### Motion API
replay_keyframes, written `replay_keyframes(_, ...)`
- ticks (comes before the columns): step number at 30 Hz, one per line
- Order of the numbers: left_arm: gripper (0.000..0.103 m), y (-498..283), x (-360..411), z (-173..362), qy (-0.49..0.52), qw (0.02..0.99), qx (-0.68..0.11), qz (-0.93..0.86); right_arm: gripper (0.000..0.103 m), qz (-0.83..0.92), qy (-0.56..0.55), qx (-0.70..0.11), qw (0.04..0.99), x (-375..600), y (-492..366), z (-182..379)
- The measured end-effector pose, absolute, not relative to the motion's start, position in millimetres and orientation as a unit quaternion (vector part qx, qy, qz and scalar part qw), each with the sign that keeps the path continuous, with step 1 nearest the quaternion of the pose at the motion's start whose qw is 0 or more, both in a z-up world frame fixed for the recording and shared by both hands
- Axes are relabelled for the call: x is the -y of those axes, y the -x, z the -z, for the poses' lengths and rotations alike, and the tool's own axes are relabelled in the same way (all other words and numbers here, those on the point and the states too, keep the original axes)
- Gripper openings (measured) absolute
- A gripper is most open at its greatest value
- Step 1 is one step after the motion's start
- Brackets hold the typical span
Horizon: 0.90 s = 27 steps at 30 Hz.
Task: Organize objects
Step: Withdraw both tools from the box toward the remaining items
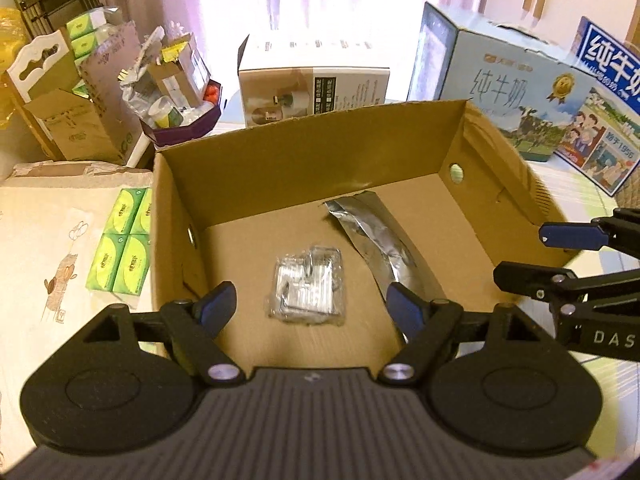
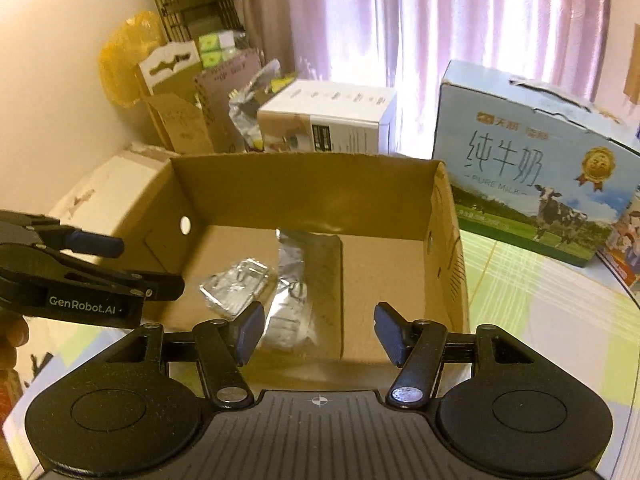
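Placement step apparently complete: left gripper [image 1: 310,306] and right gripper [image 2: 318,330] both hang spread and empty above the open cardboard box [image 1: 304,140]. Inside, near its front wall, lies a crinkled clear-plastic packet [image 1: 306,292]; a creased foil pouch [image 1: 372,236] rests toward the right wall. Next move — probably fetching another loose item from outside.

Home rm: pink curtains [image 2: 400,40], milk carton [image 2: 532,184], tissue packs [image 1: 122,240], patterned tablecloth [image 2: 540,320].
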<state>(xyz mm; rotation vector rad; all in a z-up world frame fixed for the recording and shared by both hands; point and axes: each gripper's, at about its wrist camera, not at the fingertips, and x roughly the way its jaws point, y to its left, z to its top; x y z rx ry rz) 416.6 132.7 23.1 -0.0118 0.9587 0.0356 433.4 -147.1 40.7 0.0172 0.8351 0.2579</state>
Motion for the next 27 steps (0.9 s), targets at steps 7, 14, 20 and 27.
replay_keyframes(7,0.08,-364,-128,-42,0.026,0.894,-0.446,-0.023,0.059,-0.128,-0.04,-0.381,0.915,161,-379,-57)
replay_keyframes(14,0.08,-305,-122,-50,0.044,0.896,-0.441,-0.032,0.062,-0.124,-0.068,-0.367,0.919,176,-321,-66)
replay_keyframes(20,0.08,-263,-113,-53,0.058,0.895,-0.44,-0.04,0.064,-0.122,-0.09,-0.36,0.92,191,-281,-68)
replay_keyframes(27,0.08,-226,-98,-52,0.062,0.894,-0.442,-0.037,0.064,-0.117,-0.126,-0.367,0.914,206,-248,-61)
